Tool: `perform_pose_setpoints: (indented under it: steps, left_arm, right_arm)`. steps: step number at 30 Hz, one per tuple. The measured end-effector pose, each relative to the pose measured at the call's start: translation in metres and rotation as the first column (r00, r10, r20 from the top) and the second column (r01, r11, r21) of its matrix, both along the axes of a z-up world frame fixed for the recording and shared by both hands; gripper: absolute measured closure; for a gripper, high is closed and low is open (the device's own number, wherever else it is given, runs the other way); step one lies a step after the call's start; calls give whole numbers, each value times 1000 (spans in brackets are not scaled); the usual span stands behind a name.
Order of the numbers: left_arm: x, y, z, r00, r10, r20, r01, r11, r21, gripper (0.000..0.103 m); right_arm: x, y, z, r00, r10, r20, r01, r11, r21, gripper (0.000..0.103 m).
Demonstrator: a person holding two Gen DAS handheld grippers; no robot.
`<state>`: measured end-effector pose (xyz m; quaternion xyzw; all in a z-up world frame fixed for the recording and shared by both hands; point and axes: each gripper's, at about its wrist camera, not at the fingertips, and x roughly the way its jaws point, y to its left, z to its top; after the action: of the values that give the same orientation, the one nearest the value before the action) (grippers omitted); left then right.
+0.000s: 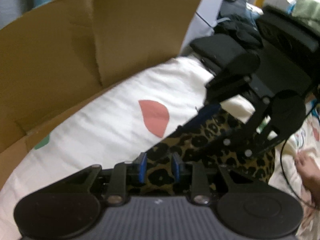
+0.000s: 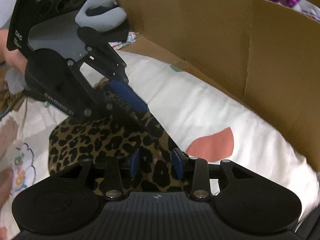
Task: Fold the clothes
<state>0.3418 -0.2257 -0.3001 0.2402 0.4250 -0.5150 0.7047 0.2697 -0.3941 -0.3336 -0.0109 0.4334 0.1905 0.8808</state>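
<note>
Cardboard box [image 1: 80, 46] walls the far edge of the white sheet [image 1: 112, 124]; left gripper [image 1: 159, 169] fingers parted over the leopard-print garment [image 1: 210, 140]. Right wrist view: right gripper [image 2: 157, 165] likewise parted above the garment, left gripper crossing in front.

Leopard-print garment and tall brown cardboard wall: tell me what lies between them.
Only bare white bedsheet with a pink leaf print separates the leopard-print garment from the cardboard wall, in both wrist views.
</note>
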Motion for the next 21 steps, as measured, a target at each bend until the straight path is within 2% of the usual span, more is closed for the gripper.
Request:
perform_pose_setpoints:
  steps: [3, 7, 8, 9, 10, 16, 18, 19, 20, 21]
  left_arm:
    - [0, -3, -7, 1000, -28, -2, 28, 999, 26, 69]
    - [-2, -3, -10, 999, -53, 10, 52, 998, 37, 71]
    - [-3, -3, -10, 998, -61, 10, 61, 997, 40, 79]
    - [-4, -3, -10, 998, -69, 5, 69, 997, 43, 92]
    - [-5, -4, -9, 997, -79, 0, 78, 996, 45, 98]
    - [-17, -3, 3, 987, -134, 88, 132, 991, 26, 101]
    - [-18, -2, 8, 985, -136, 109, 136, 991, 13, 102]
    - [-18, -2, 10, 983, -136, 122, 136, 991, 11, 102]
    - [-18, -2, 11, 981, -138, 135, 137, 990, 13, 102]
    - [-18, -2, 11, 980, -140, 144, 139, 990, 18, 102]
  right_arm:
    - [5, 4, -4, 1000, 23, -5, -23, 1000, -14, 61]
    - [9, 7, -7, 999, 44, -10, -45, 999, -31, 62]
    - [10, 7, -7, 999, 46, -14, -47, 998, -33, 62]
    - [11, 7, -6, 999, 48, -17, -49, 998, -36, 62]
    - [12, 8, -5, 999, 51, -21, -51, 998, -39, 63]
    - [11, 7, -2, 998, 55, -24, -56, 998, -34, 63]
    - [11, 5, -1, 999, 45, -23, -46, 998, -38, 77]
    - [11, 5, 0, 999, 38, -22, -39, 998, -41, 93]
    - [11, 4, 0, 999, 31, -21, -32, 999, -44, 103]
    - [11, 4, 1, 1000, 24, -20, -25, 999, -47, 103]
